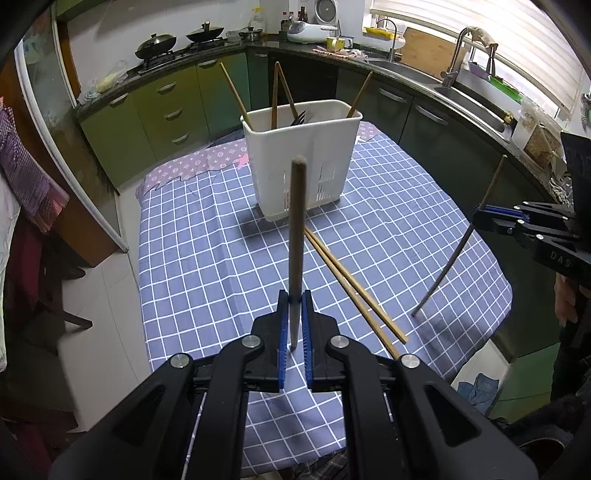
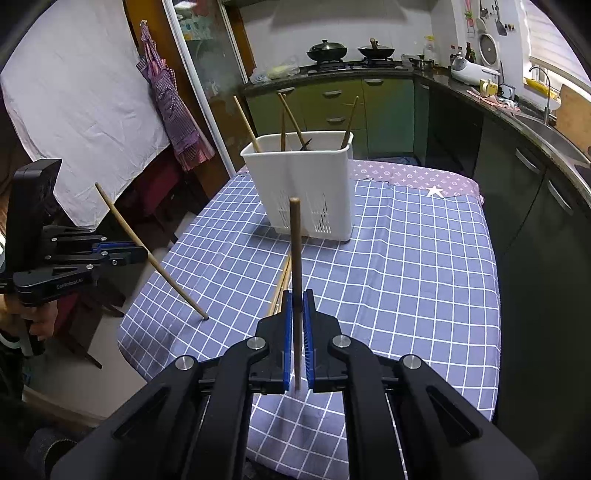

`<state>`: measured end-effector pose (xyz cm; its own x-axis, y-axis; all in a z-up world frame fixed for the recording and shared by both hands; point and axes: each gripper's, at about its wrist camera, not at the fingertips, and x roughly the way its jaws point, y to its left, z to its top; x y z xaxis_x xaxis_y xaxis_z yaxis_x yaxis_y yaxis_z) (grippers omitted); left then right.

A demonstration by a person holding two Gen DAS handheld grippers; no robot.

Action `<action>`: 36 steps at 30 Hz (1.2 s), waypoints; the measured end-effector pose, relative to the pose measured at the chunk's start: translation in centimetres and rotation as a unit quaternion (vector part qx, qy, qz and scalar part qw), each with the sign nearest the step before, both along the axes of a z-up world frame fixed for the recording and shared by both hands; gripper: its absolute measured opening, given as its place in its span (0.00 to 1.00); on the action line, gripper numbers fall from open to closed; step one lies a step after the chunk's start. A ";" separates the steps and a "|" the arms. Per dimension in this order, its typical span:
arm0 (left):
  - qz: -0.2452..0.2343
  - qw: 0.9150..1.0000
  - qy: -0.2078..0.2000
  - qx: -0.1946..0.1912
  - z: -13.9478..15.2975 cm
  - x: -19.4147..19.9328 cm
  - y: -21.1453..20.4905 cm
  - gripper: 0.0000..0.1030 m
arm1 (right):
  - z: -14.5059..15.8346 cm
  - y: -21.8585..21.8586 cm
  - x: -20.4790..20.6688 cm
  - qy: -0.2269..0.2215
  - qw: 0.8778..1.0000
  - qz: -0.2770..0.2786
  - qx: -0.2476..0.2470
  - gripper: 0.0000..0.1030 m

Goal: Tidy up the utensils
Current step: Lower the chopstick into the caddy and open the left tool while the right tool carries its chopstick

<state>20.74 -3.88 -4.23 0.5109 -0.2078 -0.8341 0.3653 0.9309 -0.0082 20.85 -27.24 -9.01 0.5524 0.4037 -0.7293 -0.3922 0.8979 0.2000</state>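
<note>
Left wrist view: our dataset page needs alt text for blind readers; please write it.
The left claw grips one chopstick upright above a blue checked tablecloth, facing a white utensil basket holding chopsticks. Two chopsticks lie on the cloth; the right claw holds another.

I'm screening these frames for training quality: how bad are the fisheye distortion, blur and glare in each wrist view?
Left wrist view: the counter edge bows strongly, corners vignette black, the window blinds blow out, and the chopstick in the left gripper looks slightly soft. Right wrist view: same bending and dark corners, even lighting, and the utensil holder and the right gripper are sharp.
</note>
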 end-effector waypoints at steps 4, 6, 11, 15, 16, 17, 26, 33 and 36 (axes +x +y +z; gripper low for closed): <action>-0.003 1.000 -0.008 -0.001 0.8 0.2 -0.3 0.07 | 0.4 0.0 0.0 -0.004 1.000 0.002 0.003 0.06; -0.003 1.000 -0.013 -0.001 1.2 0.2 -0.4 0.07 | 0.6 0.1 -0.1 -0.007 1.000 0.004 0.004 0.06; -0.008 0.999 -0.033 -0.007 3.7 0.9 -0.9 0.07 | 0.7 0.2 0.2 -0.005 1.000 0.008 0.003 0.06; -0.008 0.998 -0.058 -0.014 6.8 2.2 -1.3 0.07 | 0.3 0.2 0.3 -0.001 1.000 0.011 0.003 0.06; -0.008 0.998 -0.066 -0.016 7.7 2.5 -1.4 0.07 | 0.3 0.2 0.3 0.000 1.000 0.012 0.004 0.06; -0.008 0.997 -0.074 -0.018 8.6 3.0 -1.5 0.07 | 0.2 0.1 0.3 0.000 1.000 0.012 0.005 0.06; 0.024 0.988 -0.143 -0.046 14.6 9.4 -2.8 0.07 | 0.0 -0.4 0.3 0.001 1.000 0.011 0.010 0.06; 0.038 0.989 -0.133 -0.045 11.9 13.9 -4.2 0.07 | 1.3 -1.1 0.1 -0.015 1.000 0.004 0.012 0.06; 0.041 0.992 -0.112 -0.035 9.7 15.5 -4.5 0.07 | 2.5 -1.3 0.2 -0.028 1.000 0.002 0.009 0.06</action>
<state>36.22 -8.38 5.46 0.7001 -0.2110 -0.6822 0.2883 0.9575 -0.0002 21.06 -28.55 -6.55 0.5911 0.4186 -0.6895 -0.4073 0.8927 0.1928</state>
